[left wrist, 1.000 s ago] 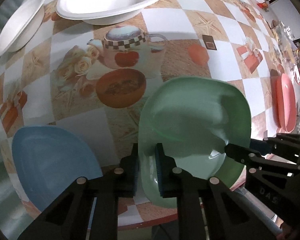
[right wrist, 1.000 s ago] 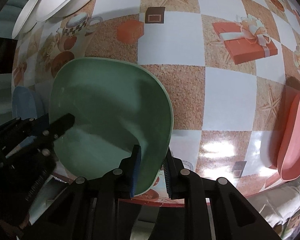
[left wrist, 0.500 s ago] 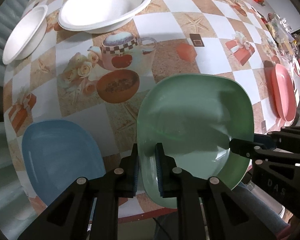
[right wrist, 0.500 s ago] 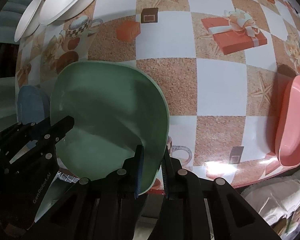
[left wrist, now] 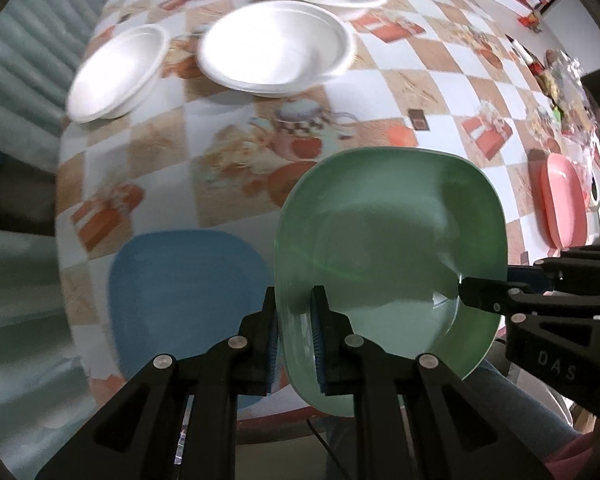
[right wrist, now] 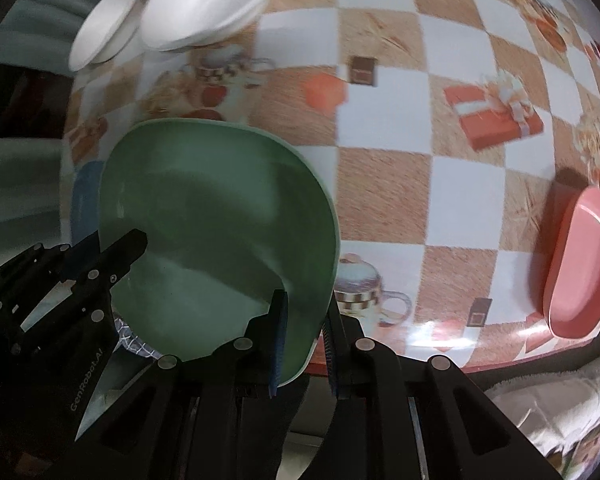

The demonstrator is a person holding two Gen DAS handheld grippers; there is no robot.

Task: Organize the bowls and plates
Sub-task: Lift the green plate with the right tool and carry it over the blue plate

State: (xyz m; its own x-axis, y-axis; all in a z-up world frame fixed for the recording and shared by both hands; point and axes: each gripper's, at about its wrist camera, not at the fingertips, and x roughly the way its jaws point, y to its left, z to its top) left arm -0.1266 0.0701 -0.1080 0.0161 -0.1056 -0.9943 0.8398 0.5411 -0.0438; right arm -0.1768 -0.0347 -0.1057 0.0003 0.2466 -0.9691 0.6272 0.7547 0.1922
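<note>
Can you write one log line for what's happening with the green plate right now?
left gripper: shut on green plate | right gripper: shut on opposite rim | blue plate: on table | step: carrying

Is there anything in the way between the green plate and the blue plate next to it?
Nothing visible. The green plate, held by both grippers, hangs beside the blue plate, with only bare tablecloth around.

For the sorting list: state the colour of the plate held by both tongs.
Pale green plate; clearest in the left wrist view.
</note>
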